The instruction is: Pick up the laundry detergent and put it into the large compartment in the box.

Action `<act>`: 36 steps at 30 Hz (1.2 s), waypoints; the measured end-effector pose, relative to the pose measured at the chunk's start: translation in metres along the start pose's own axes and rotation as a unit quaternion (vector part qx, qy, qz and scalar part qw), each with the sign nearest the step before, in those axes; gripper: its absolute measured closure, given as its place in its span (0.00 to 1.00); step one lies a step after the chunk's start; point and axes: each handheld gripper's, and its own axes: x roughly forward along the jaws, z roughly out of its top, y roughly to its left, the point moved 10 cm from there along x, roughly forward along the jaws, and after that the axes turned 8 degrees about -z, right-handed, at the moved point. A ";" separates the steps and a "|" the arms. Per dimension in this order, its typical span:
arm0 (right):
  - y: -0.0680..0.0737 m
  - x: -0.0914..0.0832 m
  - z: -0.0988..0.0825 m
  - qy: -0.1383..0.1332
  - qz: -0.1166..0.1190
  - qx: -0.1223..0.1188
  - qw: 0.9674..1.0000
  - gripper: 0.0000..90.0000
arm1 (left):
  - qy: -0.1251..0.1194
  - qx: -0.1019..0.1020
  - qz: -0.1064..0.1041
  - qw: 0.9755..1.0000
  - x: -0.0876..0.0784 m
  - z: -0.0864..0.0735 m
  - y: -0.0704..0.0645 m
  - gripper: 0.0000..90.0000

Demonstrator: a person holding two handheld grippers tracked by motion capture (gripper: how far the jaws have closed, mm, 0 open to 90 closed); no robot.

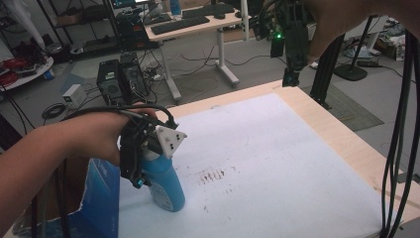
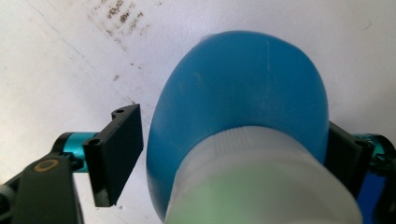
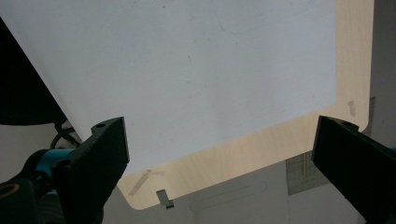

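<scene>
Blue bottle grasp, left side of bench

Blue bottle (image 1: 166,183) stands upright near left on the white sheet (image 1: 277,163) covering the bench (image 1: 346,144). Left gripper (image 2: 233,154) straddles its shoulder below the white cap (image 2: 261,186); one finger (image 2: 116,154) not touching yet, far one hidden. Best to centre, squeeze evenly, avoid tipping. Right gripper (image 3: 219,154) hangs high, fingers spread, empty.

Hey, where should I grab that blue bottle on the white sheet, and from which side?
Grip the blue bottle on its shoulder just below the white cap, coming straight down from above. It stands upright on the white sheet, and the body is narrow enough there to fit between the jaws. The left gripper already straddles it that way, though one pad still shows a gap.
</scene>
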 end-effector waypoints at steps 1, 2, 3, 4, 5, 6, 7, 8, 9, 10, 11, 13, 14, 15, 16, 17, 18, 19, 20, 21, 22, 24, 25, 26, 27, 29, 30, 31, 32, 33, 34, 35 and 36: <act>0.000 0.000 0.001 0.000 0.001 0.000 1.000 0.03 | 0.001 -0.001 0.000 1.000 0.000 0.000 0.000 0.25; 0.000 0.000 0.001 0.000 0.001 0.000 1.000 0.03 | 0.001 0.000 -0.002 1.000 0.000 0.000 -0.001 0.25; -0.001 0.000 0.001 -0.002 0.001 0.000 1.000 0.03 | 0.001 0.000 -0.002 1.000 0.000 0.000 -0.001 0.26; -0.001 0.000 0.001 -0.002 0.001 -0.004 1.000 0.03 | 0.000 -0.004 -0.001 1.000 0.001 0.000 -0.001 0.26; -0.001 0.001 0.002 0.000 0.001 0.000 1.000 0.03 | 0.003 -0.003 -0.003 1.000 0.001 -0.001 -0.001 0.26; -0.001 0.001 0.002 0.001 0.001 -0.004 1.000 0.03 | 0.000 -0.005 -0.002 1.000 0.001 -0.001 -0.001 0.26; -0.001 0.001 0.002 0.001 0.001 -0.004 1.000 0.03 | 0.000 -0.005 -0.002 1.000 0.001 -0.001 -0.001 0.26; 0.000 0.002 0.002 0.003 0.001 -0.002 1.000 0.03 | 0.003 -0.005 0.002 1.000 0.001 -0.002 0.000 0.26; 0.000 0.002 0.003 0.001 0.002 -0.004 1.000 0.03 | 0.003 -0.005 0.002 1.000 0.001 -0.002 0.001 0.26; 0.000 0.001 0.003 0.002 0.002 -0.002 1.000 0.03 | 0.004 -0.004 0.005 1.000 0.001 -0.002 0.001 0.26; 0.000 0.001 0.003 0.002 0.002 -0.003 1.000 0.03 | 0.004 -0.003 0.004 1.000 0.001 -0.002 0.001 0.27; 0.000 0.001 0.002 0.003 0.002 -0.003 1.000 0.03 | 0.005 0.000 0.006 1.000 0.000 -0.001 0.001 0.27; -0.001 0.002 0.002 0.003 0.001 -0.003 1.000 0.03 | 0.005 0.001 0.007 1.000 -0.001 0.000 0.001 0.28; 0.000 0.002 0.002 0.004 0.002 -0.001 1.000 0.03 | 0.003 0.000 0.007 1.000 0.000 0.000 0.001 0.28; -0.001 0.002 0.001 0.005 0.001 -0.004 1.000 0.03 | 0.004 0.002 0.007 1.000 -0.001 0.001 0.000 0.29; 0.000 0.002 0.001 0.007 0.001 -0.001 1.000 0.03 | 0.006 0.003 0.007 1.000 -0.001 0.000 0.001 0.29; 0.000 0.002 0.001 0.007 0.001 -0.001 1.000 0.03 | 0.007 0.003 0.007 1.000 -0.001 0.000 0.000 0.30; 0.000 0.002 0.001 0.006 0.001 -0.003 1.000 0.03 | 0.010 0.003 0.006 1.000 -0.001 -0.001 0.000 0.31; -0.001 0.002 0.002 0.003 0.001 -0.006 1.000 0.03 | 0.010 0.003 0.006 1.000 -0.001 -0.001 0.000 0.31; 0.000 0.002 0.002 0.003 0.001 -0.005 1.000 0.03 | 0.011 0.003 0.007 1.000 -0.001 -0.001 0.000 0.32; 0.000 0.002 0.003 0.004 0.000 -0.005 1.000 0.03 | 0.012 0.004 0.008 1.000 -0.001 -0.002 0.000 0.32; 0.001 0.002 0.003 0.005 0.000 -0.007 1.000 0.03 | 0.011 0.004 0.010 1.000 -0.001 -0.001 0.000 0.33; 0.001 0.002 0.004 0.005 0.000 -0.006 1.000 0.03 | 0.013 0.006 0.011 1.000 -0.001 -0.001 0.000 0.33; 0.001 0.002 0.004 0.005 0.000 -0.006 1.000 0.03 | 0.011 0.007 0.012 1.000 -0.001 -0.001 0.000 0.34; 0.001 0.002 0.004 0.005 0.000 -0.007 1.000 0.03 | 0.013 0.006 0.011 1.000 -0.001 -0.001 0.000 0.35; 0.001 0.002 0.004 0.005 0.000 -0.009 1.000 0.03 | 0.017 0.008 0.013 1.000 -0.001 -0.001 0.000 0.35; 0.001 0.002 0.004 0.005 0.000 -0.009 1.000 0.03 | 0.017 0.008 0.013 1.000 -0.001 -0.001 0.000 0.35; 0.002 0.002 0.004 0.006 -0.001 -0.006 1.000 0.03 | 0.019 0.008 0.010 1.000 0.000 -0.001 0.000 0.37; 0.001 0.002 0.004 0.005 -0.001 -0.007 1.000 0.03 | 0.016 0.005 0.010 1.000 0.000 0.000 -0.001 0.38; 0.001 0.002 0.004 0.005 -0.001 -0.006 1.000 0.03 | 0.016 0.005 0.009 1.000 0.000 0.000 -0.001 0.38; 0.001 0.002 0.004 0.005 -0.001 -0.006 1.000 0.03 | 0.016 0.005 0.009 1.000 0.000 0.000 -0.001 0.39; 0.001 0.002 0.004 0.005 -0.001 -0.006 1.000 0.03 | 0.017 0.004 0.005 1.000 0.000 0.000 -0.002 0.39; 0.001 0.002 0.003 0.005 -0.001 -0.003 1.000 0.03 | 0.020 0.007 0.005 1.000 -0.001 0.000 -0.001 0.39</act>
